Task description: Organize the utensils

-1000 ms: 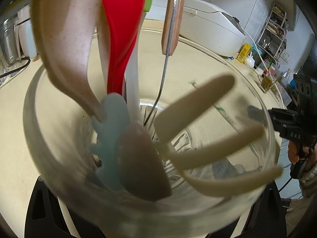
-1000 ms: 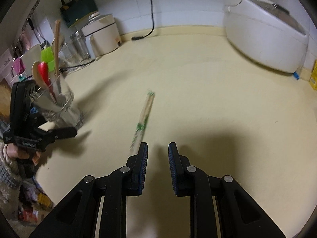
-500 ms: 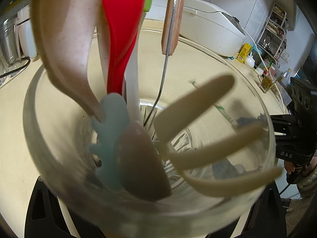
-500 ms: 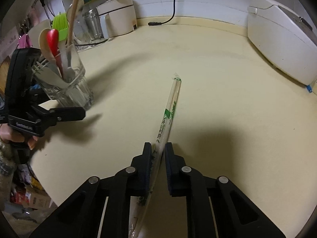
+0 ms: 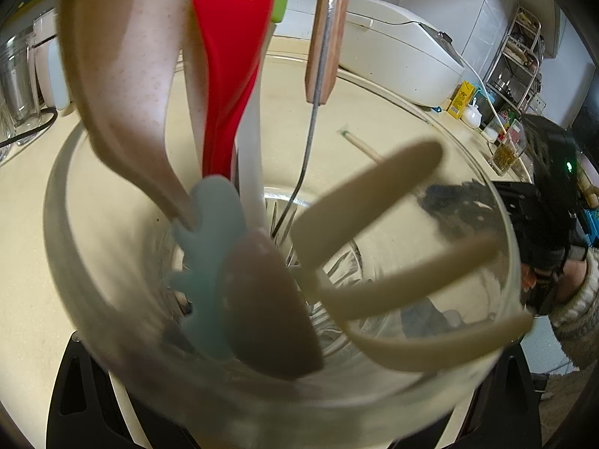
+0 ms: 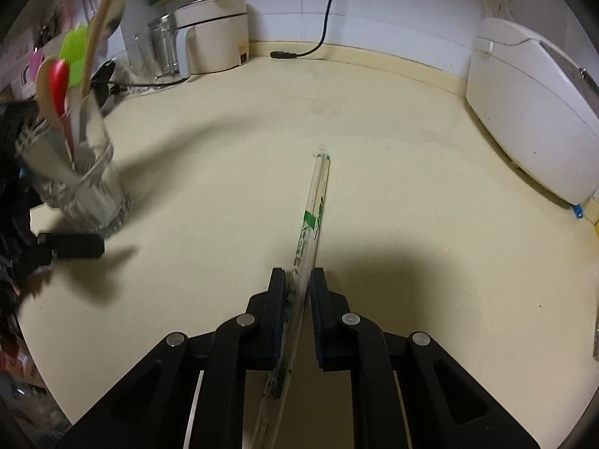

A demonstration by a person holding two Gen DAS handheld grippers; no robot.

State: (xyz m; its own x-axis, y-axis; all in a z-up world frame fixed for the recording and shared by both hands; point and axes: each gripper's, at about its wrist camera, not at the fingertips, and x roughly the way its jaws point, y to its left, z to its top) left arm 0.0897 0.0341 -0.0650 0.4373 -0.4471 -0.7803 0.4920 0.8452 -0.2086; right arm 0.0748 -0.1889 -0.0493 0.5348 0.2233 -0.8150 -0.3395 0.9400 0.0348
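Right tool (image 6: 295, 299) has advanced, now pinching wrapped chopsticks (image 6: 312, 209); left tool's spread hidden by glass (image 5: 93, 299).

Likely a home kitchen: rice cooker (image 6: 531, 119), cream countertop (image 6: 374, 142).

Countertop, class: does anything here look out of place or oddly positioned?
Only the wrapped chopsticks: they lie outside the utensil glass, clamped in the right gripper. Nothing looks spilled or damaged.

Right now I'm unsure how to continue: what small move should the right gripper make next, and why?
Probably lift the wrapped chopsticks slightly. The right gripper is shut on them, their far end looks still on the counter, and the glass in the left gripper waits.
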